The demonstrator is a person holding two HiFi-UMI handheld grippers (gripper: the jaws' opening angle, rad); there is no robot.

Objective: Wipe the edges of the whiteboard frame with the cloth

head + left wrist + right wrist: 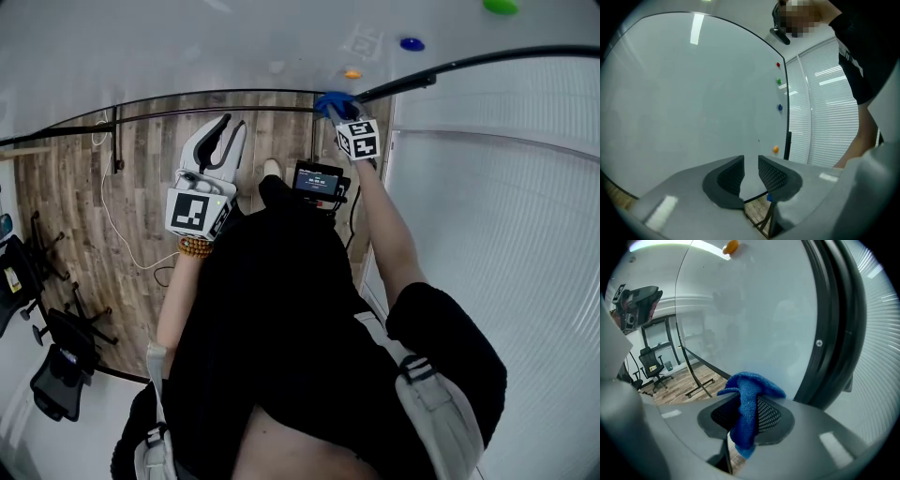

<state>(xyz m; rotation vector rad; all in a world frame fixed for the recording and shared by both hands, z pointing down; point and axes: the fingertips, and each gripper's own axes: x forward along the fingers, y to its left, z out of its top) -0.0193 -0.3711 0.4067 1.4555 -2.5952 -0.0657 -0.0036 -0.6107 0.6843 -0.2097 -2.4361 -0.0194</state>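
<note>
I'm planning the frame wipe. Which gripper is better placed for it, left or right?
Right. The right gripper is shut on the cloth, close beside the black frame. The left gripper is open and empty, facing the bare board.

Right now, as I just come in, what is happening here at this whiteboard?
A person stands at a whiteboard with a gripper in each hand. The right gripper has its jaws shut on a blue cloth and holds it at the board's lower corner, close beside the black frame. I cannot tell whether the cloth touches the frame. The left gripper is open and empty, and points at the white surface.
</note>
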